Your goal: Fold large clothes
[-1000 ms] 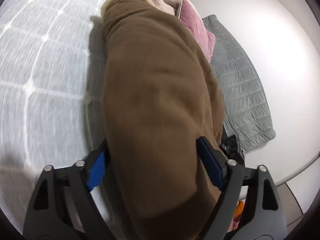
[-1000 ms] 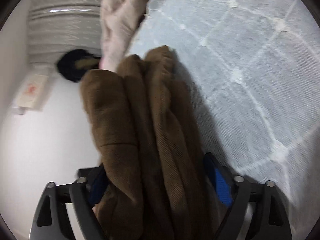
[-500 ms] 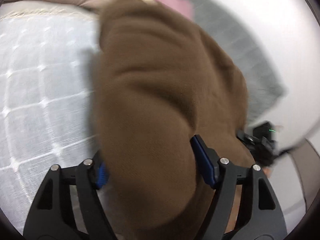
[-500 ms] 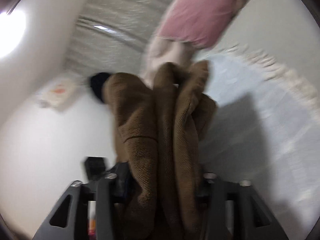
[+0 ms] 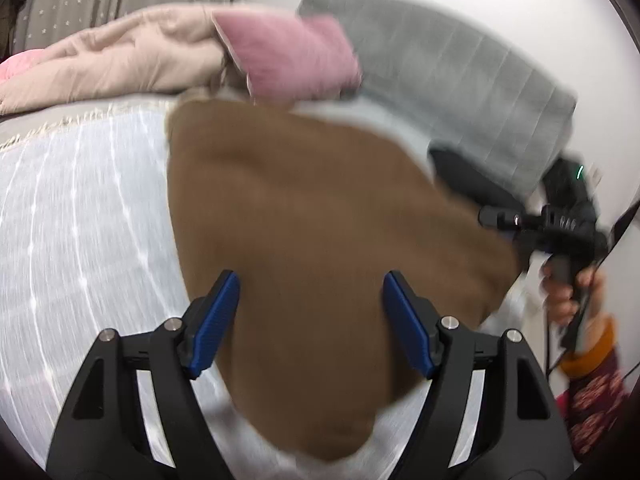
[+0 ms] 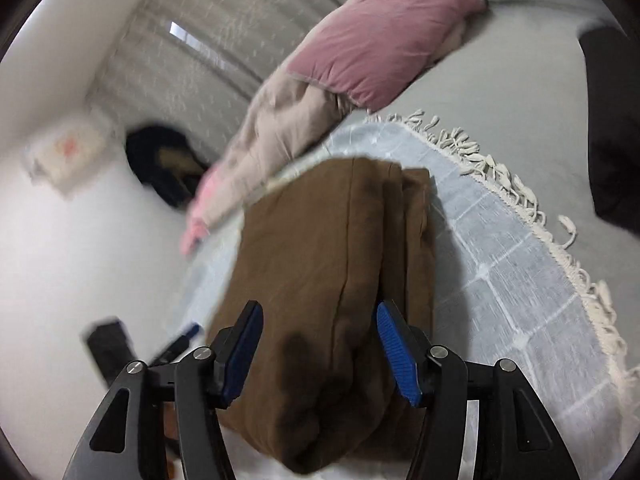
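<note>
The left gripper's [image 5: 311, 320] ribbed blue pads [image 5: 216, 320] are opening, clear of the soft brown garment [image 5: 312, 216] that passes between them. The right gripper's [image 6: 320, 352] pads [image 6: 394, 354] pinch a thick folded bundle of that corduroy-like cloth, lifted over a pale blue checked blanket [image 6: 500, 264] with a knotted cream fringe. Beyond lie a plump pink pillow [image 6: 376, 52] and a quilted grey mat [image 5: 460, 68].

A pink pillow [image 5: 288, 58] rests on a crumpled beige quilt [image 5: 120, 60], beside a folded grey quilted blanket [image 5: 460, 68]. A pale-blue checked throw with fringed edge [image 6: 500, 240] covers the bed.
</note>
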